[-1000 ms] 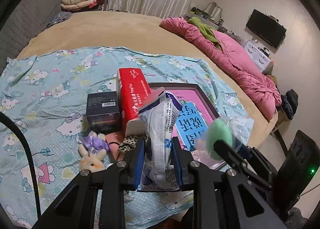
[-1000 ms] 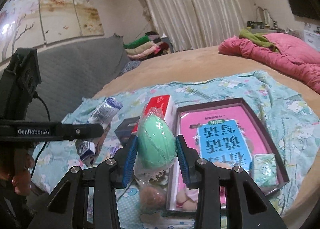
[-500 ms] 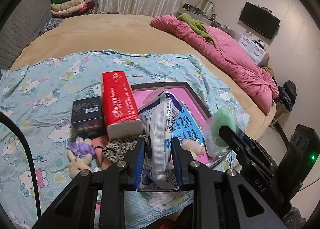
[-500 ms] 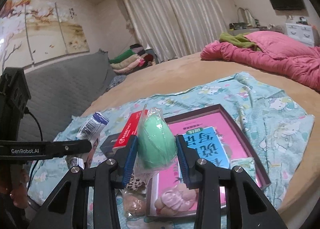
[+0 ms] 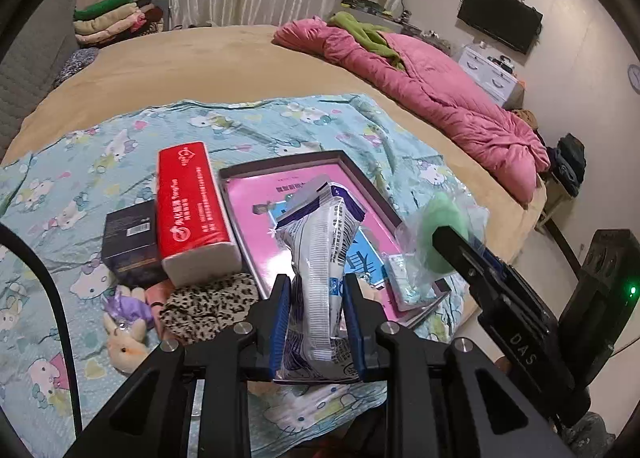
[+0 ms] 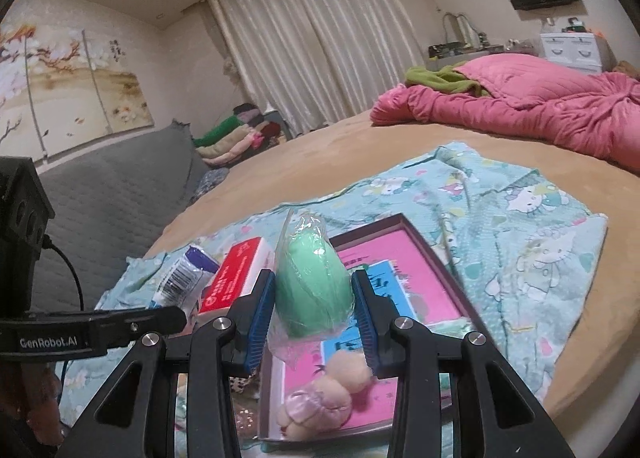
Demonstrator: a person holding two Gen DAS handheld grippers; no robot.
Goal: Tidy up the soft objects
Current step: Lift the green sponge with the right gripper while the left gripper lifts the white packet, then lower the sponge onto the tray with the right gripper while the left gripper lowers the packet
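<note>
Wrist views close above bed (image 5: 240, 54) — both share tray (image 6: 448, 270)

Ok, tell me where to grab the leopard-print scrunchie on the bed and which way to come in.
Pinch the leopard-print scrunchie across its near rim, coming from above and from the camera's side. It lies flat as a soft ring on the bedspread, with the red tissue pack close behind it and the tray to its right, so those sides are blocked.
</note>
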